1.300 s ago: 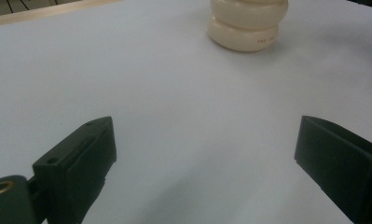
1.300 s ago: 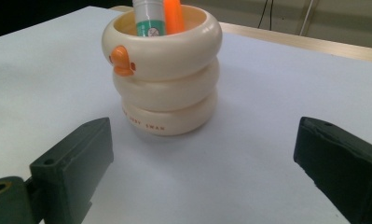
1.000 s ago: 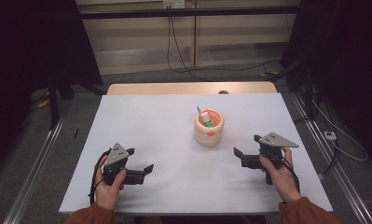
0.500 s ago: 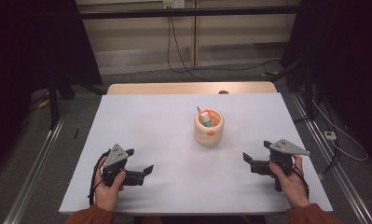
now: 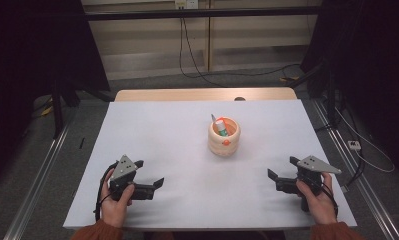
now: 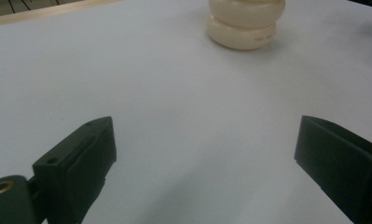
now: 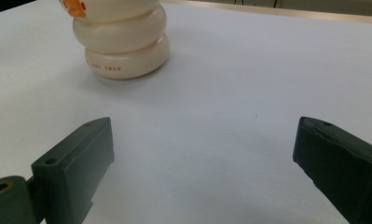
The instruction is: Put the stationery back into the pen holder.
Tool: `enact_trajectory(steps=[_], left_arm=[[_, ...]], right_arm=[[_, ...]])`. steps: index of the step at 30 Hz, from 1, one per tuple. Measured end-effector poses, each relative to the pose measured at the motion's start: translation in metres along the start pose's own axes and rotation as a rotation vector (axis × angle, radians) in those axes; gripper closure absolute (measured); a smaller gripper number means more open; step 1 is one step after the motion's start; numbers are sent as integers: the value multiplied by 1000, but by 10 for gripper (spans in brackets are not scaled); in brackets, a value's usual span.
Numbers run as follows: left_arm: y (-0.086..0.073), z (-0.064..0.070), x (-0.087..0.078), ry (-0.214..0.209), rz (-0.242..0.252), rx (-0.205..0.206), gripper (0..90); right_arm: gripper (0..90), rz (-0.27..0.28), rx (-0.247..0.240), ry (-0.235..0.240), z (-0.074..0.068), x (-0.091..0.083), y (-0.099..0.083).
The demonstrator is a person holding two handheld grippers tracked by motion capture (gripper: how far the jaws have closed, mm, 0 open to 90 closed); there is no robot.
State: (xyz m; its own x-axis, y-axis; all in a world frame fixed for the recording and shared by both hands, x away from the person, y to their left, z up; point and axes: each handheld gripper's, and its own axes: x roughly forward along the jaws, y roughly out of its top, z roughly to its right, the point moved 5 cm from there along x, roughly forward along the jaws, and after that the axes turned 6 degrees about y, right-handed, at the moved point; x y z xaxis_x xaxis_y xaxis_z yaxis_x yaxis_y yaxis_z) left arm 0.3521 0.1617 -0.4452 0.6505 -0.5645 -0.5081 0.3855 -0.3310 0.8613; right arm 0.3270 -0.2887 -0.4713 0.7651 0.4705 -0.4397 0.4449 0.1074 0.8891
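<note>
While both hands rested near the white matte table's point(image 5: 152, 130) front edge, the glossy cream ribbed ceramic holder point(image 5: 224, 137) stood upright mid-table, a bit toward the back edge, with a pen-like stick leaning out of it. Left gripper point(image 5: 148, 176) and right gripper point(image 5: 281, 176) both had jaws wide apart, holding nothing, bare tabletop between them and the holder.

A white rectangular bench point(image 5: 162, 135) fills the middle of the frame, with a strip of pale wood point(image 5: 202, 94) showing along its far edge at upper centre. Behind it, black cables point(image 5: 187, 55) hang down a beige panelled wall point(image 5: 147, 40) and trail over the grey floor point(image 5: 152, 80). Metal rails point(image 5: 39, 175) run along the floor at lower left and lower right. A small white plug block point(image 5: 354, 145) lies at the right.
</note>
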Motion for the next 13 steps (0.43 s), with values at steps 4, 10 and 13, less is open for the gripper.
enact_trajectory(steps=[4, 10, 13], left_arm=[[0, -2, -2, 5, 11, -10, 53], [-1, -2, 0, -4, 3, -8, 53], [-1, -2, -1, -3, 7, -17, 53]], right_arm=[[46, 3, 1, 5, -2, 0, 0], [47, 6, -1, 5, -2, 1, 1], [48, 6, -4, 5, -2, 3, 1]])
